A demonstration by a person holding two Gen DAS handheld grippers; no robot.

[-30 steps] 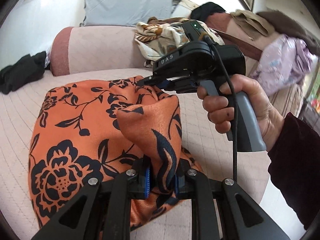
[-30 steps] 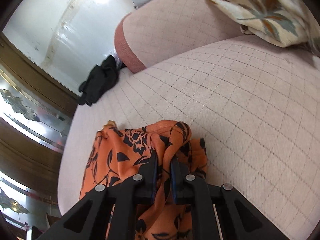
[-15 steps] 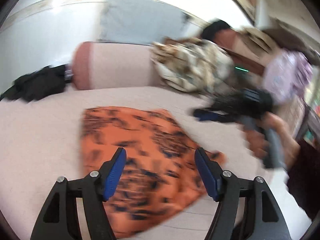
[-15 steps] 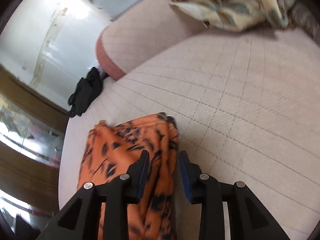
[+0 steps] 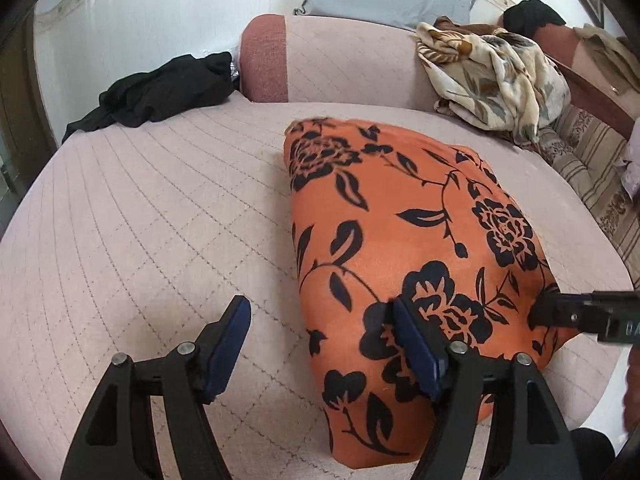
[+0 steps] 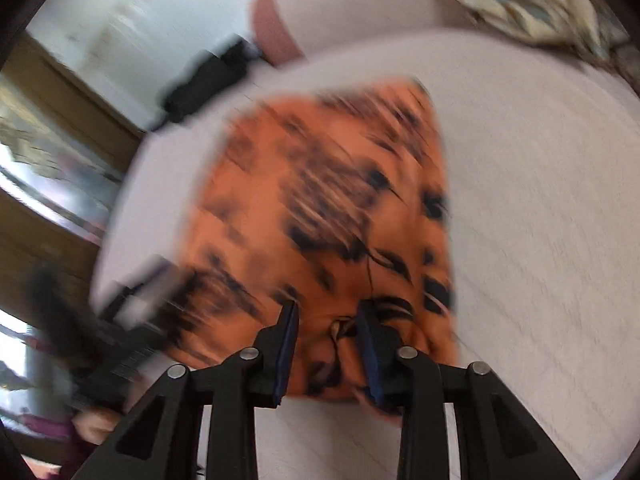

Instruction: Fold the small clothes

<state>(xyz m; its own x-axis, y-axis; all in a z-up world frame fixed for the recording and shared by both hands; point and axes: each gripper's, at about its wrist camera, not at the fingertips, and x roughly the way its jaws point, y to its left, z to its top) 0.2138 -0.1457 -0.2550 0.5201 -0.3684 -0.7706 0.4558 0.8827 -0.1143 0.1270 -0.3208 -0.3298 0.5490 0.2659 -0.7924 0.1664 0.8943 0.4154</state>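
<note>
Orange floral cloth [image 5: 400, 248] lying flat on quilted pink bed [image 5: 140, 220], long axis running away from both cameras. Left gripper [image 5: 320, 344] spread wide, empty, straddling near left edge. Right gripper [image 6: 326, 344] partly open, empty, over near hem. Blurred right view hiding black garment [image 5: 160, 88] detail.

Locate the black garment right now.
Left wrist view: the black garment lies crumpled at the far left edge of the quilted bed, beside the pink bolster, apart from the orange floral cloth.
</note>
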